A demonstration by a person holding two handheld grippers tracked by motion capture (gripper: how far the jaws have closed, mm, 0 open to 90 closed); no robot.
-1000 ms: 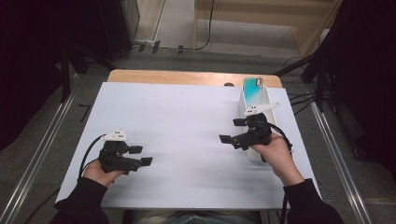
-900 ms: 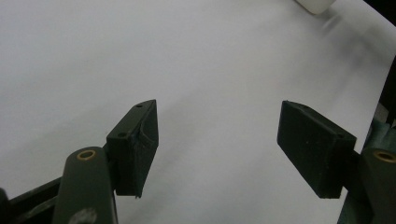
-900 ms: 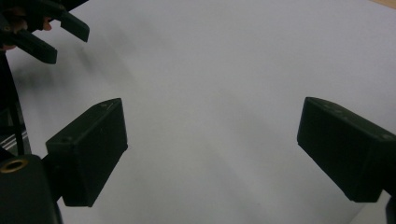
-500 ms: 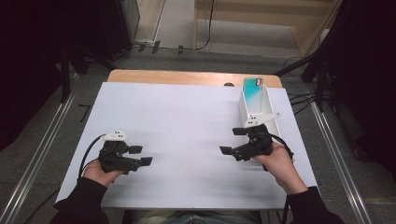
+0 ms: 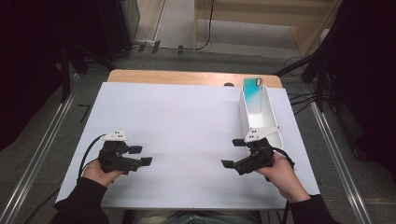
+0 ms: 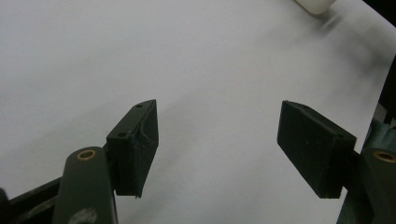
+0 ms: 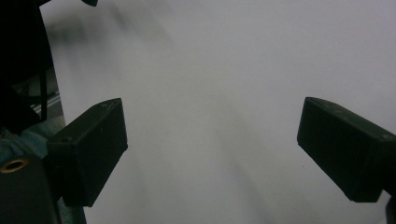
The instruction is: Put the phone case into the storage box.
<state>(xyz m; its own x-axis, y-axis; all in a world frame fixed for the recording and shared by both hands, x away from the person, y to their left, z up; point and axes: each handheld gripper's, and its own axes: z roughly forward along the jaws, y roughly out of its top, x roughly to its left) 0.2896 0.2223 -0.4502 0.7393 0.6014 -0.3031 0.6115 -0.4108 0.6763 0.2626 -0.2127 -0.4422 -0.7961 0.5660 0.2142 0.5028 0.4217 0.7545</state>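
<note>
A white open box (image 5: 273, 133) stands along the right side of the white table (image 5: 187, 126). A phone with a teal back (image 5: 252, 89) leans upright in its far end. My right gripper (image 5: 234, 153) is near the box's front end, pointing left over the table, its jaws open with nothing between them (image 7: 212, 149). My left gripper (image 5: 141, 155) rests low at the table's front left, pointing right, its jaws apart and empty (image 6: 219, 144). A corner of the white box (image 6: 315, 4) shows at the top of the left gripper view.
The table's wooden far edge (image 5: 187, 77) borders a floor with cables. Metal rails (image 5: 39, 154) run along both sides of the table. The person's sleeves come in from the bottom.
My right gripper has moved toward the person and slightly down, away from the box's side to its front end. The left gripper has stayed put.
</note>
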